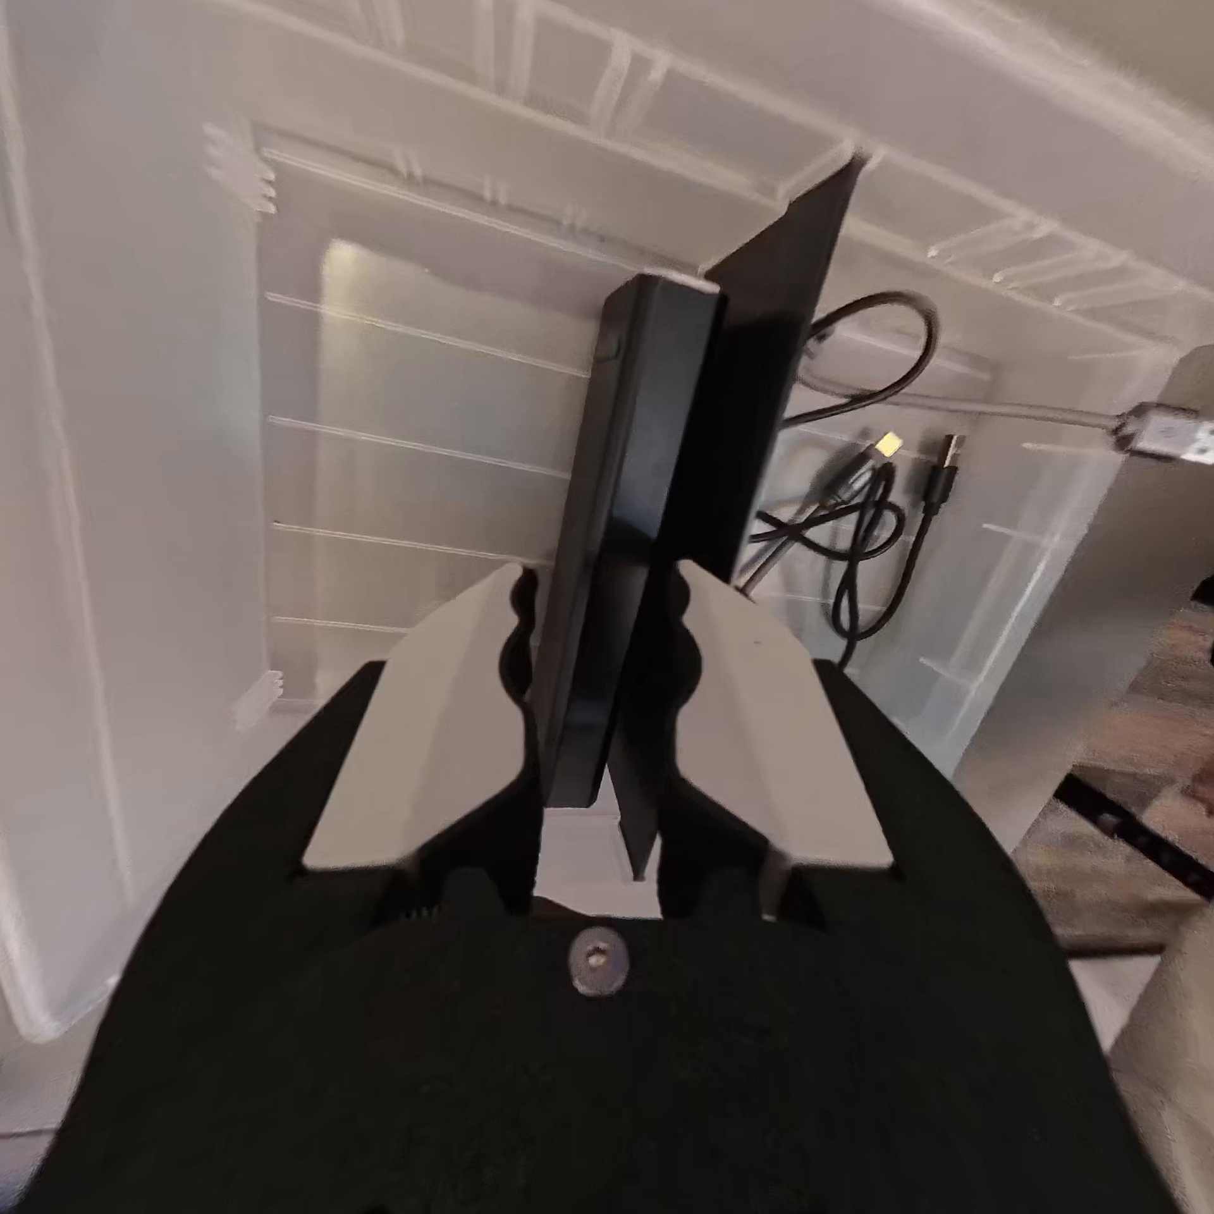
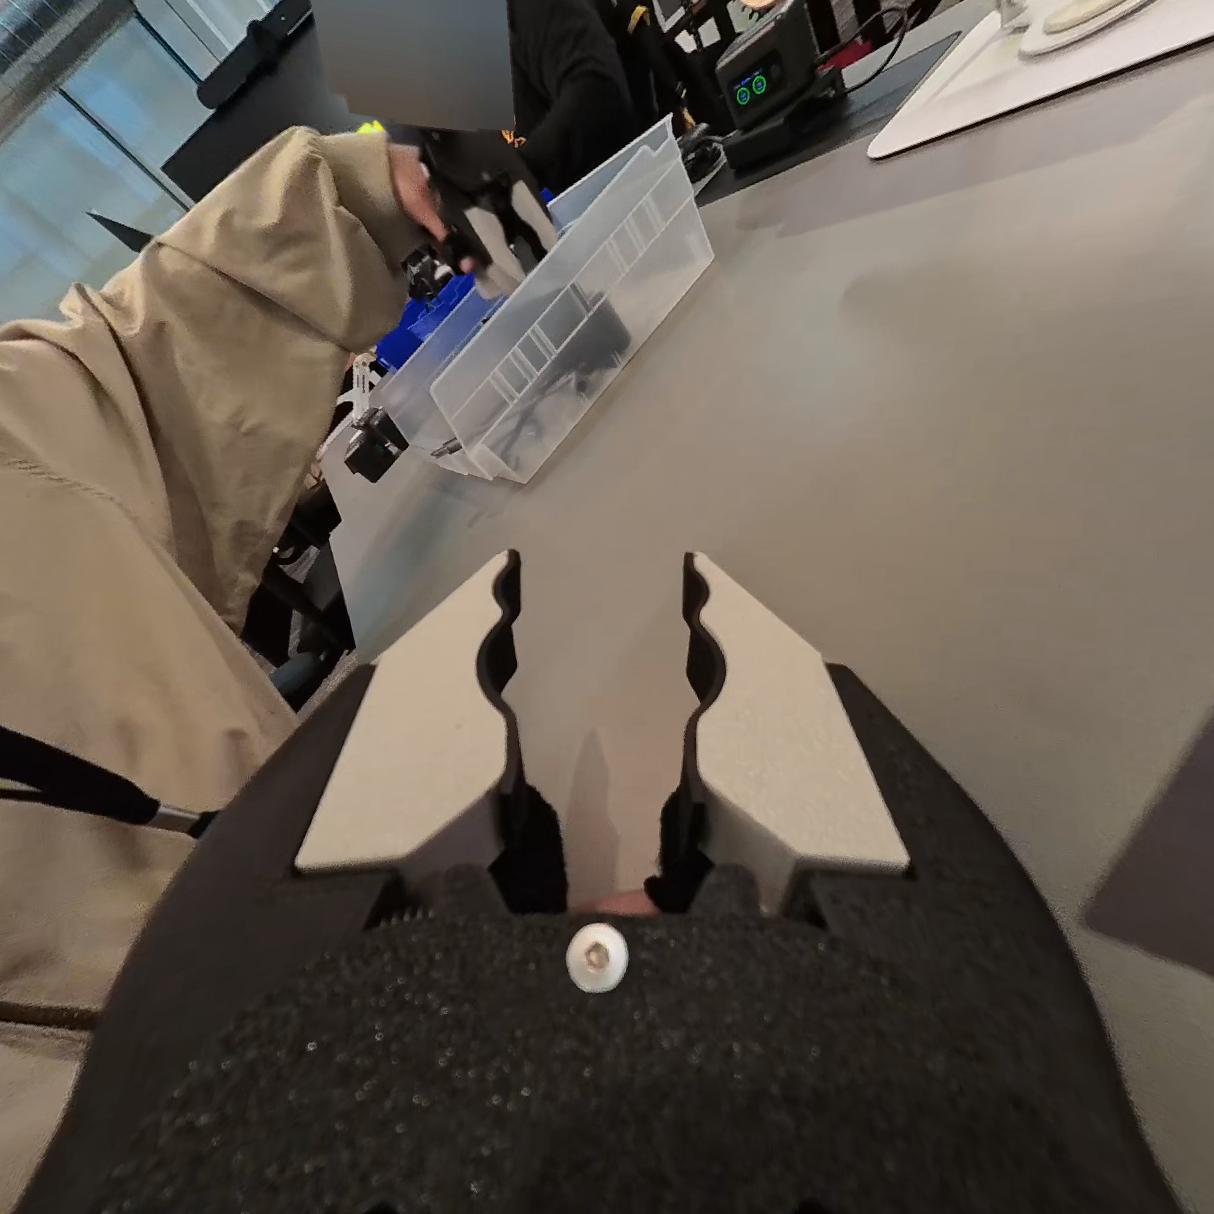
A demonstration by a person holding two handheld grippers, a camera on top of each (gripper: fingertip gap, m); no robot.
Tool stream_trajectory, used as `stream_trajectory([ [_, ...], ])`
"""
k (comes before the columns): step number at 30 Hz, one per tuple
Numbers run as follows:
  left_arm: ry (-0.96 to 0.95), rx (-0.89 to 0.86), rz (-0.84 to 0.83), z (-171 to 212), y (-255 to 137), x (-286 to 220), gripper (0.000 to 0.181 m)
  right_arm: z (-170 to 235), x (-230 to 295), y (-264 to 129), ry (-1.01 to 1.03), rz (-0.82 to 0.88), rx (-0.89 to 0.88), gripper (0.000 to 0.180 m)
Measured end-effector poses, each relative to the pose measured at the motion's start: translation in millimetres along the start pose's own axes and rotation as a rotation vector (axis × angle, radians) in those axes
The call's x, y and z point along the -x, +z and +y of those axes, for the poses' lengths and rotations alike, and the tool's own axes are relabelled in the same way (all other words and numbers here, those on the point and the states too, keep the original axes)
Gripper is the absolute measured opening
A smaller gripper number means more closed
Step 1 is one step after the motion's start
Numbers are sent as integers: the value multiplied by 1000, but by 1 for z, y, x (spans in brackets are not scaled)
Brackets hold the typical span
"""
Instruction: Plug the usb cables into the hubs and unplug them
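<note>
Black hub (image 1: 624, 525) in left claw (image 1: 601, 591)

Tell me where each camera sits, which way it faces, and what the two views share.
Left wrist view: on the left tool, looking down into the clear bin; its fingers clamp a black hub, loose cables beyond.
Right wrist view: on the right tool, low over the grey table, facing the person; open, empty fingers and a beige sleeve show.
Shared: the clear bin; the left tool also shows there, reaching into it.
</note>
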State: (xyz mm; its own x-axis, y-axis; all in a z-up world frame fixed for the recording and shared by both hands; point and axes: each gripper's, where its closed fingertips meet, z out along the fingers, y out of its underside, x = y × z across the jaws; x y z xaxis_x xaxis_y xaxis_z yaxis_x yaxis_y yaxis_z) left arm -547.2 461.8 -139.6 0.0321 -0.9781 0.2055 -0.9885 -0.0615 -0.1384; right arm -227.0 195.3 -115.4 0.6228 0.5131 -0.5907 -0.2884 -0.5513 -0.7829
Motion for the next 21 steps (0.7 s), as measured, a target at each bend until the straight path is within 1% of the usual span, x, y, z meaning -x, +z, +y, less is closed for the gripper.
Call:
stream_trajectory([
  [1,9,27,-1,3,5,1,35,0,2,0,0,-8,2,49],
  [3,27,54,-9,3,8,5,43,2,5,1,-1,-20,12,49],
  [4,46,88,-45,6,11,10,51,3,7,2,-4,-26,16,49],
  [5,80,137,-86,11,14,15,51,4,8,2,-7,-32,20,49],
  [7,148,230,-172,20,25,26,41,5,11,1,-14,-36,24,49],
  [8,154,254,-200,22,28,30,50,5,11,1,-18,-36,23,49],
  [9,140,256,-191,21,28,29,52,5,12,0,-20,-37,24,49],
  [12,116,231,-145,18,22,24,45,6,12,-1,-15,-37,25,49],
  [14,111,213,-136,15,15,23,31,5,12,-2,-10,-38,24,49],
  [19,137,238,-179,18,8,23,31,9,14,1,-16,-43,42,49],
  [21,132,215,-222,13,-4,25,30,9,14,1,-28,-35,45,49],
])
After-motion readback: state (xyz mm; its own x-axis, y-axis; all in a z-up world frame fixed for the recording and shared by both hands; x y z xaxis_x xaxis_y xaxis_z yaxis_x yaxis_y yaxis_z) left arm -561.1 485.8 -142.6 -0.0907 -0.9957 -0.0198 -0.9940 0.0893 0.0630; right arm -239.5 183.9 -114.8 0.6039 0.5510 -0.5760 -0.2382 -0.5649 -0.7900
